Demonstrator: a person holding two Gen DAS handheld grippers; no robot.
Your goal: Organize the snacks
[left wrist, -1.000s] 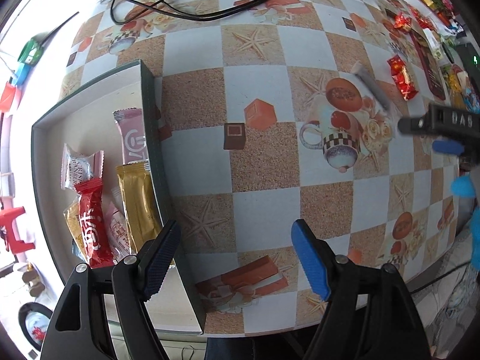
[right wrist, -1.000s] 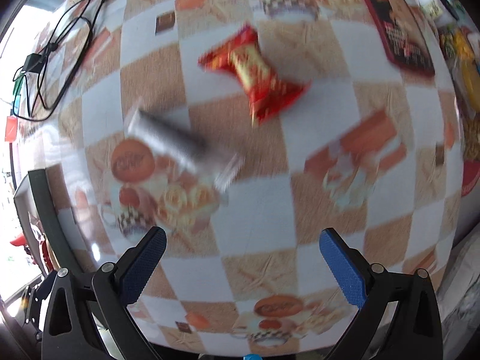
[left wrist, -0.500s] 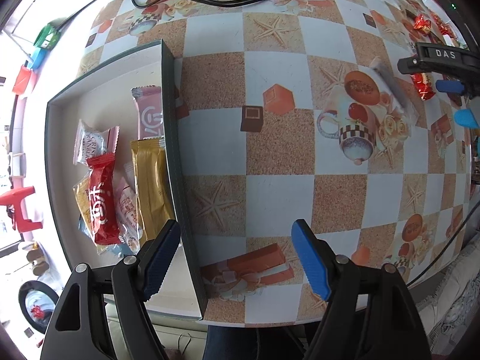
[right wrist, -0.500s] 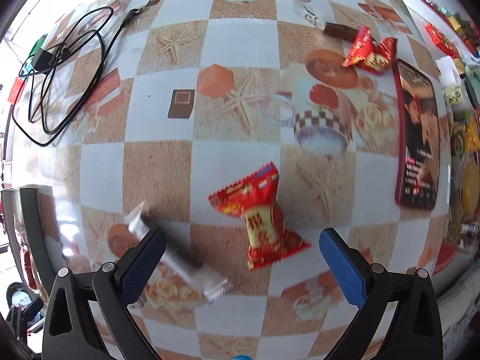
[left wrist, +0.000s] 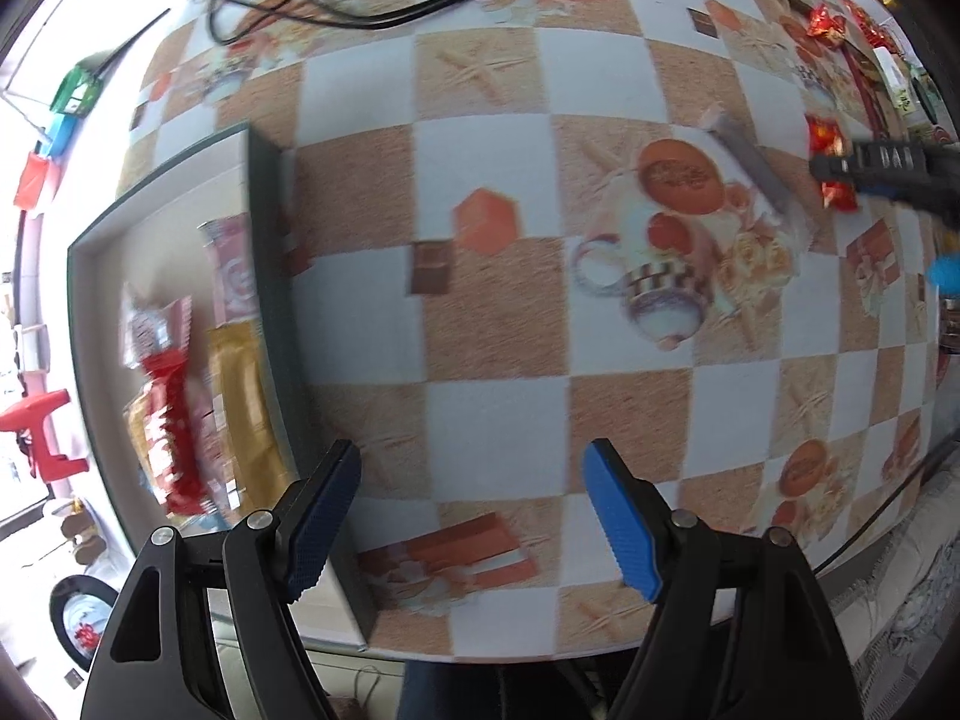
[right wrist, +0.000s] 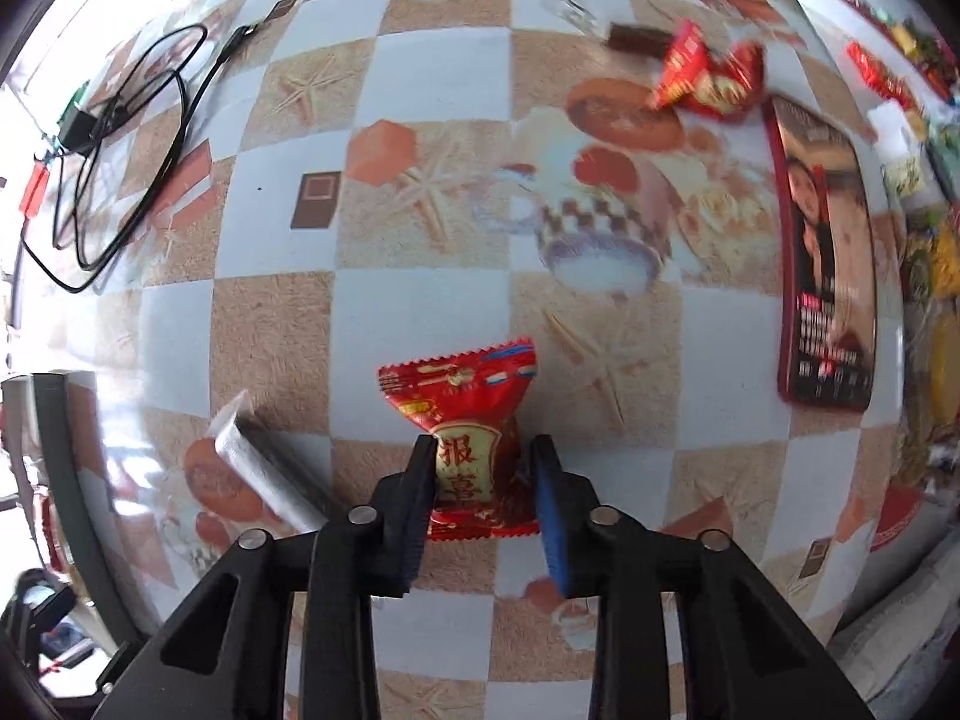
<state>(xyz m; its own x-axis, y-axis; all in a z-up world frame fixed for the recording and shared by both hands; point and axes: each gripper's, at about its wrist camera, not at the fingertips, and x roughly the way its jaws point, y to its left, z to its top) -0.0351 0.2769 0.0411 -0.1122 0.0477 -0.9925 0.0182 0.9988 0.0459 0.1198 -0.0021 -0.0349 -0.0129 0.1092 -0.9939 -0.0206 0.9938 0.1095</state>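
My right gripper (right wrist: 483, 468) has its jaws closed around a red snack packet (right wrist: 465, 414) lying on the checkered tablecloth. A silver wrapped bar (right wrist: 264, 471) lies just left of it; it also shows in the left wrist view (left wrist: 750, 162). My left gripper (left wrist: 474, 486) is open and empty above the table near a dark-rimmed tray (left wrist: 273, 276) that holds a pink packet (left wrist: 231, 264), a gold bar (left wrist: 243, 396), a red packet (left wrist: 168, 420) and other snacks. The right gripper body shows at the right edge of the left wrist view (left wrist: 888, 171).
More red packets (right wrist: 708, 75) and a brown bar (right wrist: 636, 39) lie at the far side. A flat dark-red card (right wrist: 825, 252) lies to the right. Black cables (right wrist: 120, 144) coil at the far left. The table's front edge is close below the left gripper.
My right gripper has come down over the red packet and its jaws have closed from wide open onto it. The left gripper has shifted only slightly and stays open.
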